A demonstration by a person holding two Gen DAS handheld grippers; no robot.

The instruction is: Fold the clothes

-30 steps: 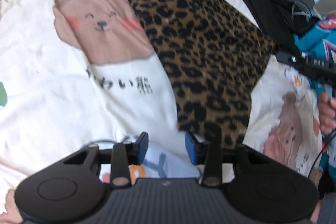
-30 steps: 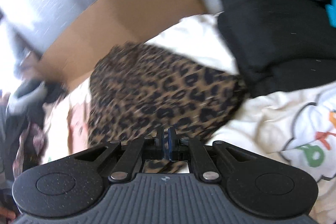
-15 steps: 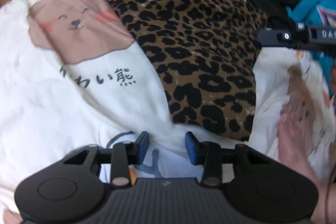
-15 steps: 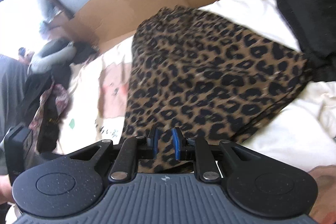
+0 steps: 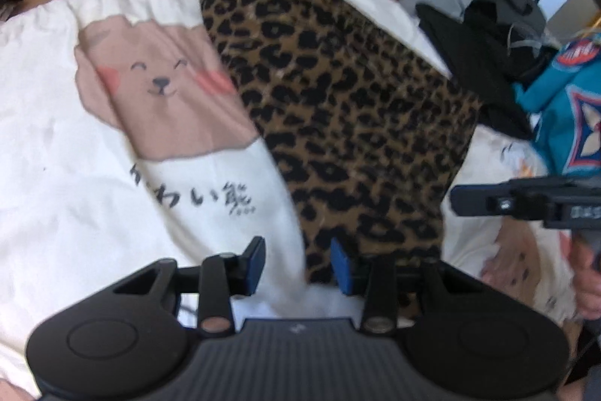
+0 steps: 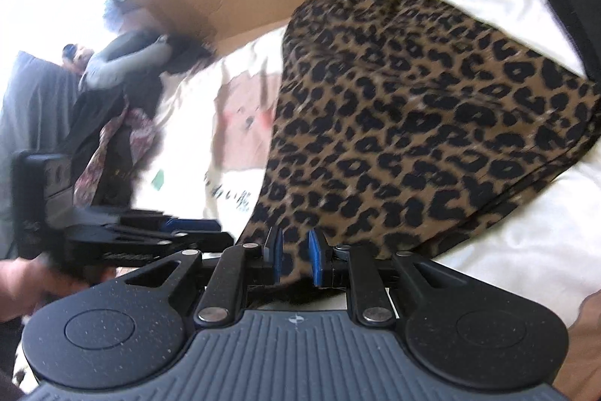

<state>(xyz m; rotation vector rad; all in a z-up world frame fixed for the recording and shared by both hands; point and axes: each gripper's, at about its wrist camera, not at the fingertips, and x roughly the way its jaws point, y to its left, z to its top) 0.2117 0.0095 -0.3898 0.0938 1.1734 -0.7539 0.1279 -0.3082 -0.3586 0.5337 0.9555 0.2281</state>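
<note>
The leopard-print garment [image 5: 338, 108] lies flat on the bed, over a white cover [image 5: 75, 175] printed with a bear; it looks thin, soft and light, likely to drape and slide rather than keep a crease, so I would take it by its near hem corners, one per tool. One leopard garment; one bear-print cover beneath it; two tools; a dark heap of clothing [image 5: 480, 40] and a teal piece [image 5: 563, 108] lie beyond (how many items the heap holds I cannot tell). The left tool [image 5: 296, 264] stands moderately apart at the near hem, pressing nothing; the right tool [image 6: 295, 252] has just been opening to a narrow gap, hem between its pads, unpinched.
</note>
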